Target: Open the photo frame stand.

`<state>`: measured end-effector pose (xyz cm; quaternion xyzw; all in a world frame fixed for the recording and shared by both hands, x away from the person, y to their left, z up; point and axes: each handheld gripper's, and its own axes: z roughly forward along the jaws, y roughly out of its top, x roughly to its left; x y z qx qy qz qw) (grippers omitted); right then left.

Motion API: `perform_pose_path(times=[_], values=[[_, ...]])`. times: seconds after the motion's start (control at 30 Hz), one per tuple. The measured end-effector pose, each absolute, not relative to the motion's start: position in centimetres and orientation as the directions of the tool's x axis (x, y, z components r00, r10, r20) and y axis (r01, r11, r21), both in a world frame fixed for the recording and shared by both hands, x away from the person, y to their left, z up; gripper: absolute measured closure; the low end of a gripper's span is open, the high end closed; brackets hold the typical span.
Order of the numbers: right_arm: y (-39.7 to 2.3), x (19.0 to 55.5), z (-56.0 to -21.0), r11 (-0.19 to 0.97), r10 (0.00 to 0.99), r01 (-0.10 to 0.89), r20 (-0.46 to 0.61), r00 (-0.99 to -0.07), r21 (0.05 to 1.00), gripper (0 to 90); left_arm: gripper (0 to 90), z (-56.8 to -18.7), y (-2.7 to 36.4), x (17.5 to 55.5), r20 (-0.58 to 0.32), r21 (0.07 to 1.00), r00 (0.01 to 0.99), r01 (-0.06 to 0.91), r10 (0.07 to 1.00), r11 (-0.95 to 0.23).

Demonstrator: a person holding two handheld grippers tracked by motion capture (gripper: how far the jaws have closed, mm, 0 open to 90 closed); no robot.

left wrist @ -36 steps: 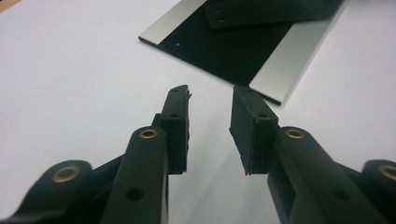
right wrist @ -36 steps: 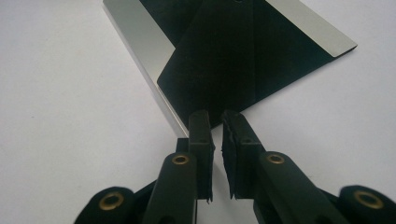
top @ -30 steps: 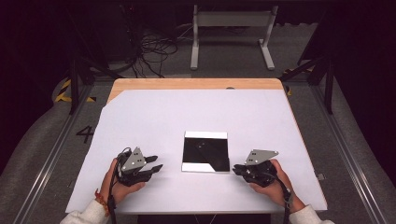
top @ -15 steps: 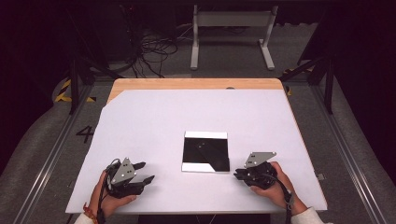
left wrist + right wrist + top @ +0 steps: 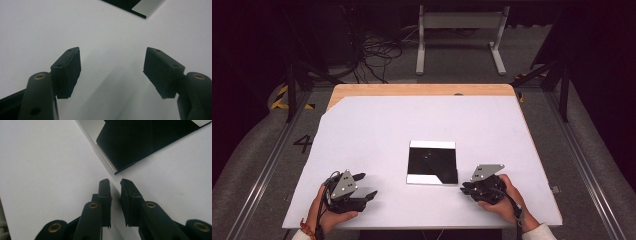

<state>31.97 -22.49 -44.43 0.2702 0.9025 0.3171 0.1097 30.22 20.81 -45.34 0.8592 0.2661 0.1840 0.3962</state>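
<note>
1. Resting on the white table cover (image 5: 377,130) near its front left corner, the left gripper (image 5: 364,186) is held by the person's left hand (image 5: 324,214), and its grey three-cornered plate faces up.
2. Its jaws stand wide apart and have just been opening; in the left gripper view nothing lies between the two black pads (image 5: 68,71), only the bare white surface.
3. The left gripper stays well apart from the dark square panel (image 5: 432,162), of which only one corner with a pale strip shows at the top of the left gripper view (image 5: 140,7).
4. The dark square panel lies flat on the cover, a little right of the middle and nearer to the front edge, between the two grippers. It is glossy black, with a light strip along its far edge and another along its near edge.
5. The right gripper (image 5: 465,188) is held by the right hand (image 5: 504,200), just beside the near right corner of the panel.
6. Its jaws are almost together, with a narrow gap, and have just been opening slightly; nothing is between them.
7. In the right gripper view the tips (image 5: 115,182) point at the silvery corner of the panel (image 5: 130,142), very near, but I cannot tell if they touch it.
</note>
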Motion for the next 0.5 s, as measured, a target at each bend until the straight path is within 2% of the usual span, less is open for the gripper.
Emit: perform_pose_path(times=[0.27, 0.5], values=[[-21.9, 32.5, -44.3, 0.661, 0.564, 0.431, -0.027, -0.826, 0.614, 79.4, 26.2, -45.5, 20.8, 30.6, 0.095, 0.775, 0.782, 0.330, 0.615, -0.540], [-20.7, 33.8, -43.9, 0.690, 0.566, 0.465, -0.013, -0.824, 0.556, 80.8, 25.9, -45.7, 20.2, 30.7, 0.094, 0.764, 0.790, 0.333, 0.606, -0.552]])
